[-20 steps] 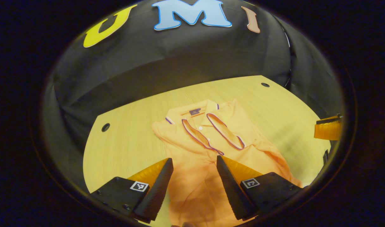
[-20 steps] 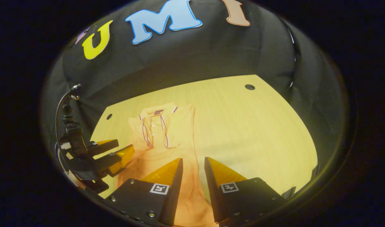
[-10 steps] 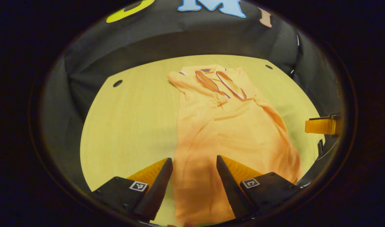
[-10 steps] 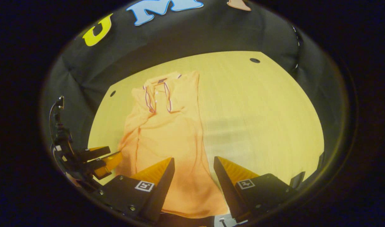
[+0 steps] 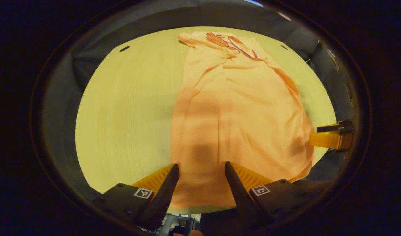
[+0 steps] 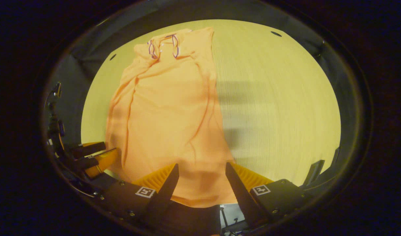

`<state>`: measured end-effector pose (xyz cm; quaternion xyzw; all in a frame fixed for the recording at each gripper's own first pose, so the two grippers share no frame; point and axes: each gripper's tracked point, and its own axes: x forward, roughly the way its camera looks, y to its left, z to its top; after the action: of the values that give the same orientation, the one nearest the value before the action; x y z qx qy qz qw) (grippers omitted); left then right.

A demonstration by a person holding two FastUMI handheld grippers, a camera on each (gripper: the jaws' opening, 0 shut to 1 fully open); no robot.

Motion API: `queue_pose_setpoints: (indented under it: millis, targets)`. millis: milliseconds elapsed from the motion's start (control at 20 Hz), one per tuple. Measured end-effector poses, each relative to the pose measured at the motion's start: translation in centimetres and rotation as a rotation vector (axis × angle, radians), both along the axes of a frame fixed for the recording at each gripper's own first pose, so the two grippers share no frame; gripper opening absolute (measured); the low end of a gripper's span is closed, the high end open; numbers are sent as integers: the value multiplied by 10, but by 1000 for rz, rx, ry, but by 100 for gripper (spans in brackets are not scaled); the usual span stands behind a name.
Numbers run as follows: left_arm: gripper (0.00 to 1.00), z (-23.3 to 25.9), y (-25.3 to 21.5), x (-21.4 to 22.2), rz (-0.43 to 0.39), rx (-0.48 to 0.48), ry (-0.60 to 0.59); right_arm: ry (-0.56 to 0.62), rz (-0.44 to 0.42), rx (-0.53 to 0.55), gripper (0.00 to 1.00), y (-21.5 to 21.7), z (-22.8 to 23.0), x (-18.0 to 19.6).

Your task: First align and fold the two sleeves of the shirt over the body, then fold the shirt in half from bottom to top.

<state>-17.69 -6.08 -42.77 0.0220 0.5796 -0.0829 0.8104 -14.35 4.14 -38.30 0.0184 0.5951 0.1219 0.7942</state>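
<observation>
An orange polo shirt (image 5: 236, 108) (image 6: 167, 108) lies flat on the wooden table (image 5: 128, 98), collar (image 5: 231, 41) at the far end, both sleeves folded in over the body. My left gripper (image 5: 201, 165) is open over the shirt's near hem on its left side, cloth showing between the fingers. Over the hem's right side my right gripper (image 6: 201, 164) is open as well. Each gripper also appears in the other's view: the right gripper (image 5: 331, 136) at the shirt's right edge, the left gripper (image 6: 92, 155) at its left edge. Neither holds cloth.
The hem (image 6: 203, 200) lies along the table's near edge, with dark booth floor below it. Bare table (image 6: 276, 98) stretches to the shirt's right and left. Small round holes (image 5: 124, 49) (image 6: 276, 33) sit near the far corners. Black cloth walls ring the table.
Both grippers have drawn back from the collar end to the near hem, so the whole shirt now shows. The right gripper's fingers have spread wider; the left's opening is unchanged.
</observation>
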Motion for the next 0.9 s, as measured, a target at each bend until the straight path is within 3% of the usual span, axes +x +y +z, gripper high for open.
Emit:
queue_pose_setpoints:
  millis: [250, 300, 350, 400, 550, 800, 900]
  targets:
    - [92, -7, 3, -8, -4, 28, 51, 81, 54, -89, 95, -3, -22, -23]
    - [96, -6, 2, -7, -8, 29, 55, 87, 60, -101, 95, -4, -26, -24]
    - [93, -7, 2, -8, -5, 33, 68, 96, 64, -122, 90, -6, -32, -25]
    - [94, -9, 1, -7, 0, 35, 79, 87, 66, -149, 95, -8, -32, -22]
    - [94, -9, 0, -6, 8, 38, 119, 96, 83, -202, 91, -6, -37, -22]
    - [95, -10, -2, -4, 24, 35, 131, 116, 70, -203, 93, -6, -36, -21]
    - [91, -10, -2, -3, 24, 34, 143, 119, 70, -206, 93, -6, -36, -21]
